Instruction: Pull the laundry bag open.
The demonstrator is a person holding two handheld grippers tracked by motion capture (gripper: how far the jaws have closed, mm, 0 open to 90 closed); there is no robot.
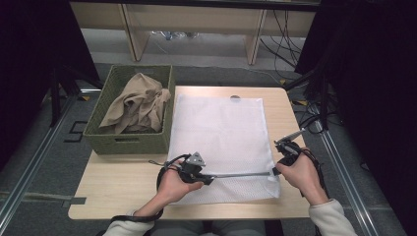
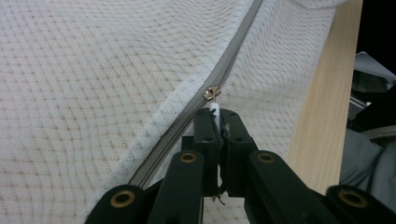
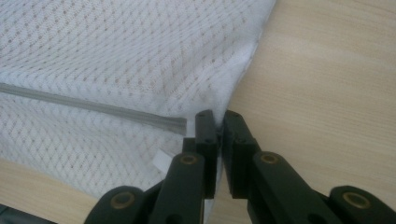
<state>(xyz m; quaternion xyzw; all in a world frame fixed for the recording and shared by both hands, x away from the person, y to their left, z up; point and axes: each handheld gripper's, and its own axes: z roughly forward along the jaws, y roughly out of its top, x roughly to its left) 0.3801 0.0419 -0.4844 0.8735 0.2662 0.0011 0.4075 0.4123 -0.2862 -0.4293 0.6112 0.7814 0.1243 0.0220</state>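
in the high view a white mesh laundry bag (image 1: 221, 142) lies flat on the wooden table (image 1: 123, 182), its far edge near the table's far side and its near edge close to the person. a grey zipper (image 1: 243, 173) runs left to right across the near part of the bag. the left gripper (image 1: 206, 178) sits on the bag at the left end of that zipper line, held in the person's left hand (image 1: 173, 187), while the right gripper (image 1: 276, 170) meets the bag's right edge at the other end of the zipper, held in the right hand (image 1: 302, 173). to the left of the bag stands a green woven basket (image 1: 130, 140) with a crumpled beige cloth (image 1: 136, 103) inside it. in the left gripper view the jaws are clenched on the small white zipper pull (image 2: 214, 108), just below the metal slider (image 2: 212, 93), with the zipper tape running diagonally away across the mesh. in the right gripper view the jaws are pressed together on the bag's edge, just right of where the zipper ends (image 3: 180, 124); how much fabric sits between them is hard to make out, but the mesh bunches up at the tips and bare table lies to the right.
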